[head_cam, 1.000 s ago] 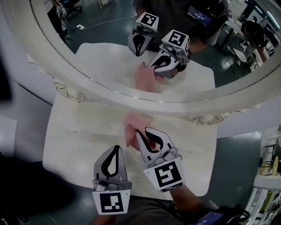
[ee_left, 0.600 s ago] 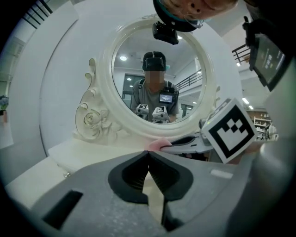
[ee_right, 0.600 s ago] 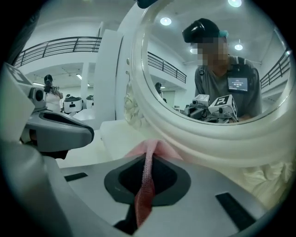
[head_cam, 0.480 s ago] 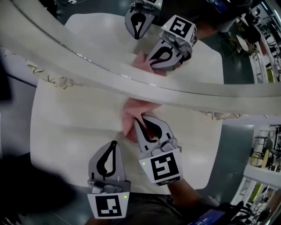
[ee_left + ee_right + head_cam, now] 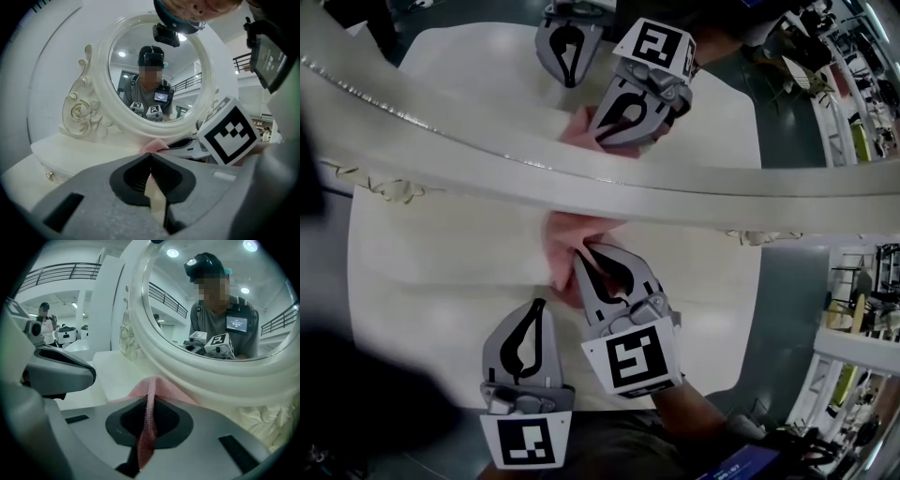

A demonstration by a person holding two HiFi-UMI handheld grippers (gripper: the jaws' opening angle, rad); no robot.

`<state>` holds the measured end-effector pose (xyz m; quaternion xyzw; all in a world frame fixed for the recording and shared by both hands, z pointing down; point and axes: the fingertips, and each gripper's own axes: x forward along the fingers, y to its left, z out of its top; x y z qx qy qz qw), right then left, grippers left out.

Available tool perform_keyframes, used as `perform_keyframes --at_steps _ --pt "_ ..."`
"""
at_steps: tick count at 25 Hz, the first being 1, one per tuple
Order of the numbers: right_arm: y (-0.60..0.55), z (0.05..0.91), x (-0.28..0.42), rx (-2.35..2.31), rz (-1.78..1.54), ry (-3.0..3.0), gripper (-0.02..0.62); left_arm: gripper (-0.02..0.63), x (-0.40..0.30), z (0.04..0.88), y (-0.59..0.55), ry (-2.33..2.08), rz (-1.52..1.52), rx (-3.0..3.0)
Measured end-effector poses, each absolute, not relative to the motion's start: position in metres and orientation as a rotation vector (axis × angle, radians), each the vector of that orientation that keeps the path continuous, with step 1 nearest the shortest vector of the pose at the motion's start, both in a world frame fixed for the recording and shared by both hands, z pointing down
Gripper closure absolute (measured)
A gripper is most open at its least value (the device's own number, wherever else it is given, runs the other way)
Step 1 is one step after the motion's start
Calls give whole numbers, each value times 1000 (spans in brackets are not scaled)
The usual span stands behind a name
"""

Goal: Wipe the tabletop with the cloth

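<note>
Right gripper view has the right gripper [image 5: 150, 398] clamped shut on a fold of the pink mesh cloth [image 5: 163, 388]. The rest of the cloth is lying on the white counter [image 5: 117, 373], right at the foot of the ornate mirror frame [image 5: 201, 369]. The left gripper [image 5: 538, 307] sits nearer and a bit to the left, jaws together with nothing in them, and it looks clear of the cloth. So I'd call this mid-wipe, working the far strip along the mirror. Next move imo is dragging the cloth sideways or back toward the near edge. That means enough downward pressure to keep it flat, while not knocking the gripper into the frame.
</note>
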<state>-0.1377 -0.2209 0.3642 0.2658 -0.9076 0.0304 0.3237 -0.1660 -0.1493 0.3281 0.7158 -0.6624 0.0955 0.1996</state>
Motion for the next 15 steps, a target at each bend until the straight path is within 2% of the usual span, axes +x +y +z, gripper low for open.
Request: perform_keyframes --at_steps 6,15 --pt "-224 360 -140 709 88 -2363 575 591 -191 320 -160 -1913 286 1989" --pt "-223 362 -140 681 104 -2352 574 591 -190 317 -167 -1924 316 1999"
